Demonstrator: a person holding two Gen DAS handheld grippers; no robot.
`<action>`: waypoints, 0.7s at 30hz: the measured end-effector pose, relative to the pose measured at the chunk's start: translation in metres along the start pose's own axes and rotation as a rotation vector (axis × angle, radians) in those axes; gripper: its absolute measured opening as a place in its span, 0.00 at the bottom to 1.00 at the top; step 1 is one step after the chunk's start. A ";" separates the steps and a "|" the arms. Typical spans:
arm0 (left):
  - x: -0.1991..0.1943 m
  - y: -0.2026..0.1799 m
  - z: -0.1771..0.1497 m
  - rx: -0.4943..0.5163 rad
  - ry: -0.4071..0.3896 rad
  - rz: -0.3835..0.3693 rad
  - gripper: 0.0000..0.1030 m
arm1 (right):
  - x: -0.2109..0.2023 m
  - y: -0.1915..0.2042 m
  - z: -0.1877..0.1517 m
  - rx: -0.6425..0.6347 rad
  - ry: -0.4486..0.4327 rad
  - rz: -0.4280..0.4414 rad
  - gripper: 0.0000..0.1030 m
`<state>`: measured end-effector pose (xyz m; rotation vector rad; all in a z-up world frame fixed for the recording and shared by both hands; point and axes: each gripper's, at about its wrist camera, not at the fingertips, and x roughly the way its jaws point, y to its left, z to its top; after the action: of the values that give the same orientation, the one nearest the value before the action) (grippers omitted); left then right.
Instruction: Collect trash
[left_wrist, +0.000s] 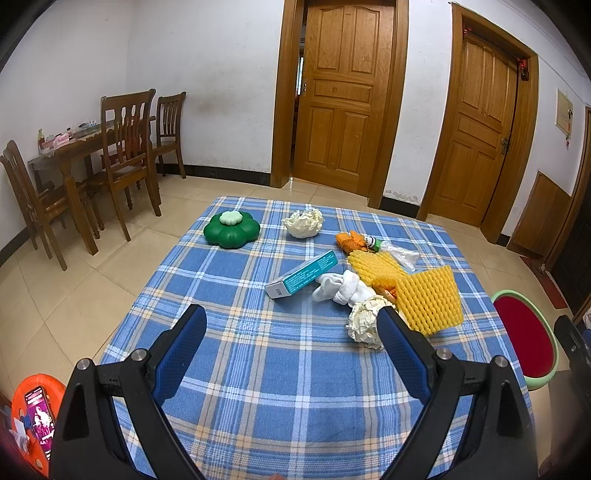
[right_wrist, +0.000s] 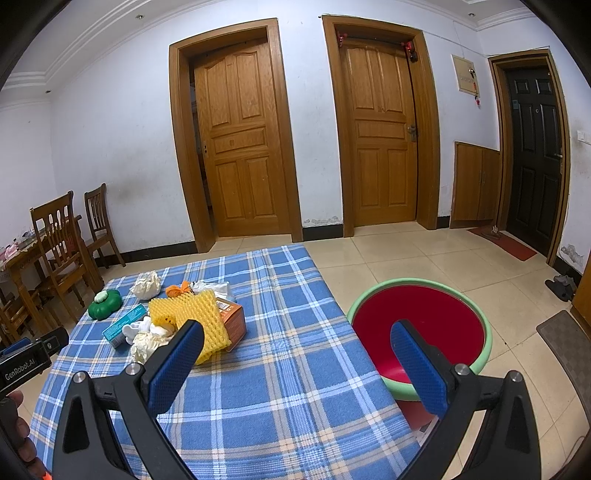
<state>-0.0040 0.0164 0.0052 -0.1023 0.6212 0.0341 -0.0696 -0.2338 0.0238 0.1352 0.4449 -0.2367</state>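
left gripper (left_wrist: 291, 325): jaws wide apart, nothing held, over checked cloth (left_wrist: 258, 369) | right gripper (right_wrist: 295, 345): jaws spread wide, empty | trash: yellow foam net (left_wrist: 430, 299), crumpled paper (left_wrist: 365, 321), teal box (left_wrist: 301, 275) clustered at 1 o'clock of left gripper | red basin (right_wrist: 421, 317) on floor, 1 o'clock of right gripper

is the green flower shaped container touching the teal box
Apart. In the left wrist view, bare blue plaid cloth shows plainly between the green flower-shaped container and the teal box.
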 end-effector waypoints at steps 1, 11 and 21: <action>0.000 0.000 0.000 0.000 0.000 0.000 0.90 | 0.000 0.000 0.000 0.000 0.001 0.000 1.00; 0.000 0.000 0.000 0.000 0.000 0.000 0.90 | 0.002 0.000 0.000 0.004 0.005 0.002 1.00; 0.002 0.003 -0.003 0.005 0.010 -0.001 0.90 | 0.003 0.004 -0.008 0.009 0.019 0.014 1.00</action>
<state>-0.0039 0.0186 0.0011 -0.0978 0.6317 0.0306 -0.0693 -0.2291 0.0153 0.1492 0.4615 -0.2239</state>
